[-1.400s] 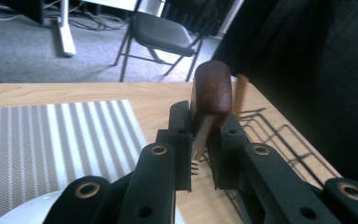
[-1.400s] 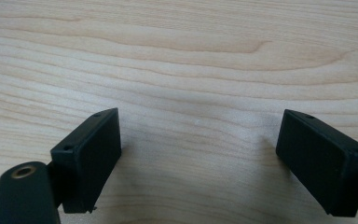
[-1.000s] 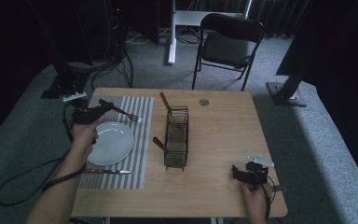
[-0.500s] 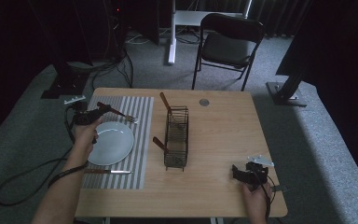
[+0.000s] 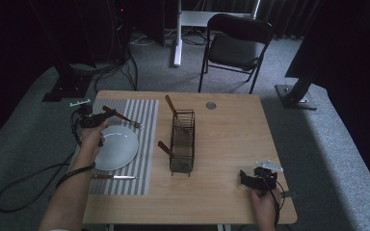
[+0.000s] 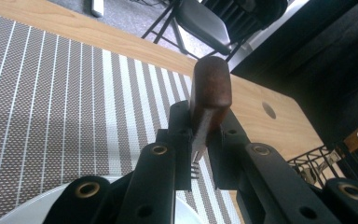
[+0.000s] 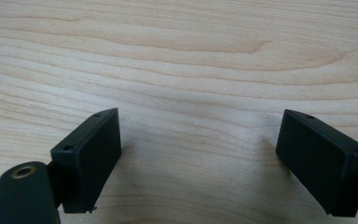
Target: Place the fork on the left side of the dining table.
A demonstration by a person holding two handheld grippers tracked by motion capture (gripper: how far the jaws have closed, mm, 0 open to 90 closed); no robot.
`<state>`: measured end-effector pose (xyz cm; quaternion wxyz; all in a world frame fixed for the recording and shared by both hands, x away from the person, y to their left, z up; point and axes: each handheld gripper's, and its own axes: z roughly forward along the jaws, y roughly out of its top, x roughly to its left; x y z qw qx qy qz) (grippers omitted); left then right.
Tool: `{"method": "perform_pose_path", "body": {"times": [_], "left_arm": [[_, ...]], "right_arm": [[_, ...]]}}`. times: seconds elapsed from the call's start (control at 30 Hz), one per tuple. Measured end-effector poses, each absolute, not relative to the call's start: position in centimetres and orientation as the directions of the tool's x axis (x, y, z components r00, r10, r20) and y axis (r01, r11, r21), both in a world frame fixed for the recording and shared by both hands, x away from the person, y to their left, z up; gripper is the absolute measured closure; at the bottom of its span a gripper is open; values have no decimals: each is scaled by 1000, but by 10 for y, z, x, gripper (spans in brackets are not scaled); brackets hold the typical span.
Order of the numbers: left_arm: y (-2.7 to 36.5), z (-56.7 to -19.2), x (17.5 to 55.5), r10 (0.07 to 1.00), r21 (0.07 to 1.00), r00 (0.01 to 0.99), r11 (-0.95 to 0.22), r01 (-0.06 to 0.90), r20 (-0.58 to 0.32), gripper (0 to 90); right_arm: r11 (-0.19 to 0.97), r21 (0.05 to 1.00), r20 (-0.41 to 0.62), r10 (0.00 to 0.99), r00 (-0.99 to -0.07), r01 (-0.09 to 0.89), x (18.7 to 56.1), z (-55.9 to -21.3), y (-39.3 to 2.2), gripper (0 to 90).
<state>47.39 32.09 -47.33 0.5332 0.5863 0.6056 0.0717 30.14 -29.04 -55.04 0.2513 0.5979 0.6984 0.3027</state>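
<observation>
Lab or recording studio, staged dining setup. Light wooden table [image 5: 231,139] on grey carpet floor [image 5: 327,125], black curtains [image 5: 294,12] behind, black folding metal chair [image 5: 236,45], black equipment stand bases [image 5: 296,96], loose black cables [image 5: 113,70] across floor.

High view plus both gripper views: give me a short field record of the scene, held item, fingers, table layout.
held item: fork with brown wooden handle, tines pointing down
left gripper: fingers shut on the fork's metal neck, above the striped placemat
right gripper: fingers wide apart, nothing between them, over bare table
plate: white, on the placemat, just beside the left gripper
knife: on the placemat, on the near side of the plate
wire caddy: mid-table, wooden-handled utensils in it
</observation>
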Motion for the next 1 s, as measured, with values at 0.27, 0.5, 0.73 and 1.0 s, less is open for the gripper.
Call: {"method": "perform_pose_path", "body": {"times": [0.27,0.5,0.73,1.0], "left_arm": [[321,-482,477,844,747,244,246,617,-479,683],[315,-495,485,913,726,162,180,663,-374,393],[315,-503,485,915,706,146,181,685,-376,394],[320,-511,485,923,684,110,188,705,-368,393]], "right_arm": [[102,723,11,987,-159,683,301,-550,-290,136],[101,723,11,987,-159,683,301,-550,-290,135],[102,723,11,987,-159,683,301,-550,-290,135],[102,724,11,987,-159,683,301,-550,-290,135]]}}
